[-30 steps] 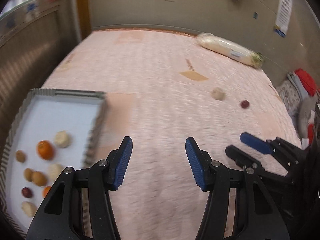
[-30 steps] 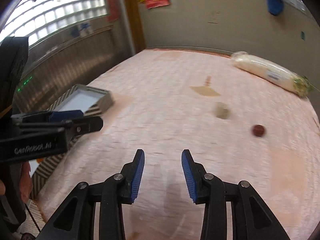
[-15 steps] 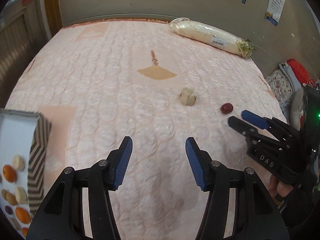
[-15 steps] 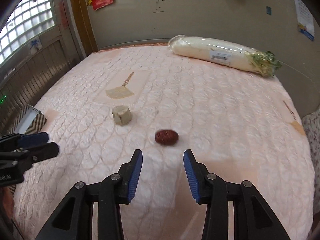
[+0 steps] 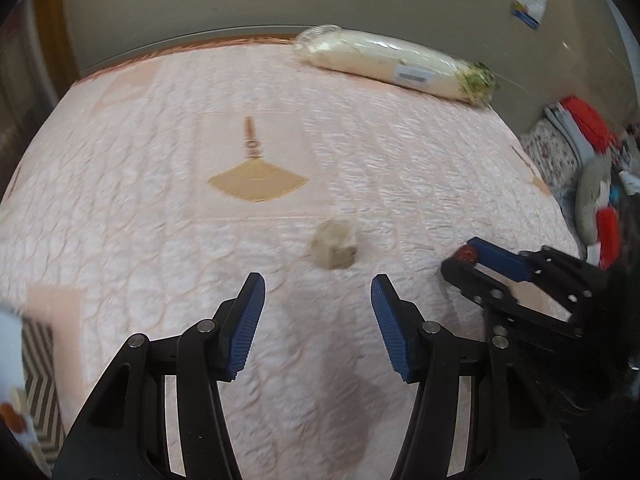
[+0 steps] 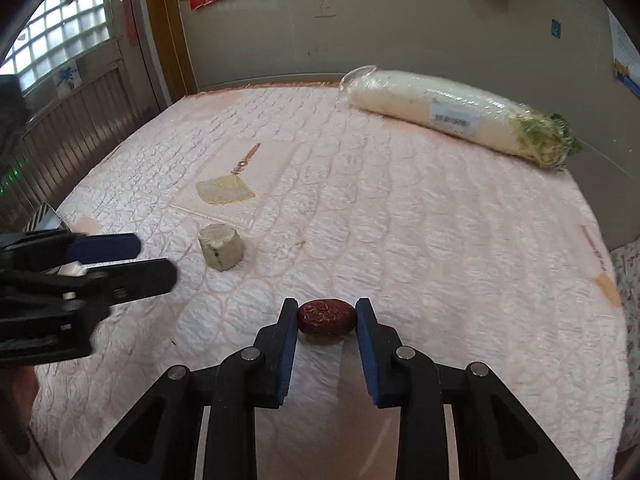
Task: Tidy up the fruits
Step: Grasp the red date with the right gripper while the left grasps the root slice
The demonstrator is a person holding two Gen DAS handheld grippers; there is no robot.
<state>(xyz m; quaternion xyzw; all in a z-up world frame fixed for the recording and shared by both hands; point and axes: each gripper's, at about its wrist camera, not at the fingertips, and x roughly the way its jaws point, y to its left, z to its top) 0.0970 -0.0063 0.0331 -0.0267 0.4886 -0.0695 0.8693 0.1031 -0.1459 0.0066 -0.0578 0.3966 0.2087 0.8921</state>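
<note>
A wrinkled dark red date (image 6: pixel 326 317) lies on the pink quilted bed, and my right gripper (image 6: pixel 326 304) is shut on it, a pad pressing each end. In the left wrist view the same date (image 5: pixel 464 254) shows at the tip of the right gripper (image 5: pixel 466 260). A beige, blocky fruit piece (image 5: pixel 334 244) sits just ahead of my left gripper (image 5: pixel 318 282), which is open and holds nothing. From the right wrist that piece (image 6: pixel 221 247) lies to the left, beside the left gripper (image 6: pixel 136 258). The striped tray (image 5: pixel 38 344) with fruit peeks in at the lower left.
A long wrapped white radish (image 6: pixel 452 114) lies at the far right of the bed against the wall. A heap of clothes (image 5: pixel 592 184) sits off the bed's right edge. A railing and window run along the left side.
Both grippers have swung right, away from the tray and toward the loose fruit. The right gripper came down over the date and shut on it. The left gripper neared the beige piece, still open.
</note>
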